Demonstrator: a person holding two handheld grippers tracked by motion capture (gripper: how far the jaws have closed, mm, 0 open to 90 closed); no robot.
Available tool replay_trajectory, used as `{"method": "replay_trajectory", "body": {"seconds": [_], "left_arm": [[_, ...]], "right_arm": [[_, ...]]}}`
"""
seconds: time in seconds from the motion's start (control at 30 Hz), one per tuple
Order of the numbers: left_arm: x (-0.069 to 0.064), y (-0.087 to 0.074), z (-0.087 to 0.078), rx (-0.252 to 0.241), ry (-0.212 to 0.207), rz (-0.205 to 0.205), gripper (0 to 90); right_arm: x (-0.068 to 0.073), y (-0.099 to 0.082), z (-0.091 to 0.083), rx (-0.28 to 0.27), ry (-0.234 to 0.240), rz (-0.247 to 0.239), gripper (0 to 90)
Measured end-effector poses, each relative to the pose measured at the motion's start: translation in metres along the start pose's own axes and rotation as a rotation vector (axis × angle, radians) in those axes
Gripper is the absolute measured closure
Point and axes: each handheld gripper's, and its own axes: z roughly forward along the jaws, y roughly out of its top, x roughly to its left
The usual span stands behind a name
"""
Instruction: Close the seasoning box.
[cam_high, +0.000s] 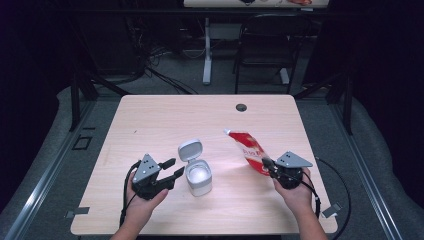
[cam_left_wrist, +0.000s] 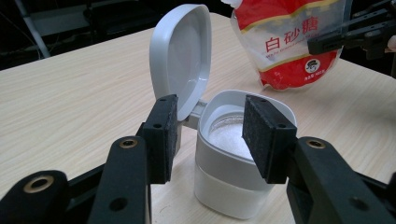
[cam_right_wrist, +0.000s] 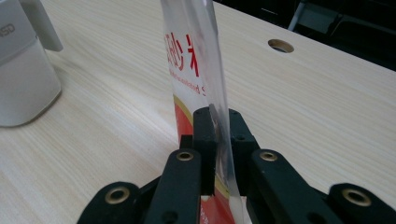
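Right gripper (cam_right_wrist: 217, 140): jaws nearly together, pinching the edge of the sugar bag (cam_right_wrist: 196, 60); film sat flat between the pads. No earlier look, so nothing to add on jaw travel.

Left gripper (cam_left_wrist: 210, 135): jaws spread wide, one pad on each side of the white container (cam_left_wrist: 233, 172), no pad clearly pressing on it. Left pad sat near the hinge, right pad in front of the rim.

Sugar bag (cam_high: 250, 151): glossy plastic pouch, red with a white band, red Chinese lettering, small round logo below. Clear film strip along the gripped edge. Held up off the table (cam_high: 165, 115), tilted, top end leaning towards the container, right of centre in the high view.

Container (cam_high: 199, 177): smooth matte white plastic, rounded-triangular body, faint seam around the middle. Hinged lid (cam_high: 190, 150) was flipped up and back, concave inside. White granular fill visible inside, below a clear inner ring. It stood on the table near centre, just beside the left gripper (cam_high: 167, 175).

Table: pale wood-grain laminate, rounded corners, round cable hole (cam_high: 241, 107) near the far edge. Both hands (cam_high: 295, 192) came in from the near edge.
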Motion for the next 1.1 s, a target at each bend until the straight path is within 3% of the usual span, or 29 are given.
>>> {"method": "replay_trajectory", "body": {"seconds": [0.17,0.37,0.63,1.0,1.1], "left_arm": [[0.001,0.0,-0.001,-0.002,0.003,-0.004,55.6],[0.002,0.0,-0.001,-0.006,0.006,-0.008,55.6],[0.004,0.0,-0.002,-0.008,0.009,-0.011,55.6],[0.004,0.001,-0.003,-0.01,0.009,-0.011,55.5],[0.005,0.001,-0.003,-0.018,0.011,-0.015,55.4]], "right_arm": [[-0.001,-0.004,0.001,0.041,-0.002,-0.022,83.0],[-0.006,-0.009,0.0,0.056,0.009,0.005,79.4],[-0.008,-0.017,0.001,0.096,0.023,0.029,65.2],[-0.01,-0.02,-0.005,0.086,0.004,0.045,59.4],[-0.012,-0.021,-0.005,0.064,0.004,0.069,58.1]]}}
